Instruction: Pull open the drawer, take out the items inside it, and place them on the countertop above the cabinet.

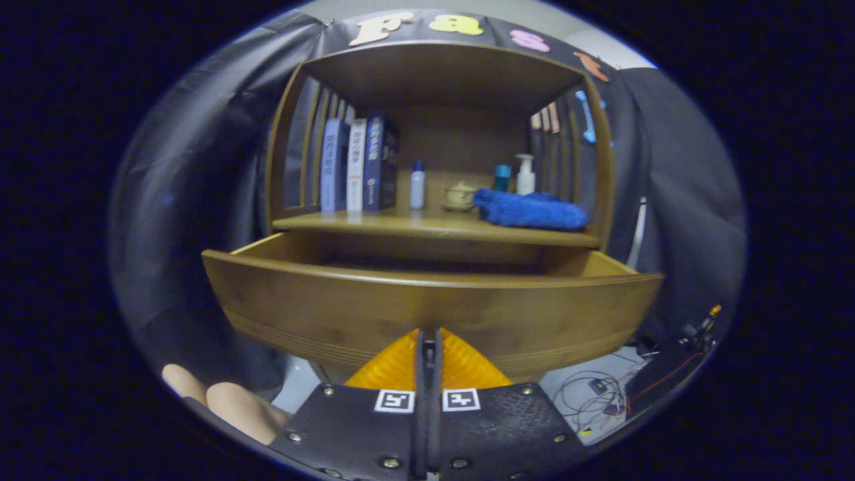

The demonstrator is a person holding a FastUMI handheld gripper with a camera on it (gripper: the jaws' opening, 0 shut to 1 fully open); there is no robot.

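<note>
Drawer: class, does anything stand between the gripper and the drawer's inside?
Yes. The drawer is pulled out, and its tall front panel stands just ahead of the gripper, whose fingers are closed together low against it. The panel hides the contents; the gripper must rise over its top edge.

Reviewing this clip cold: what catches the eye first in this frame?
The pulled-out wooden drawer spans the view just beyond the gripper, whose fingers are closed together against its front. Above it, on the countertop, a blue towel lies right of three upright books.
</note>
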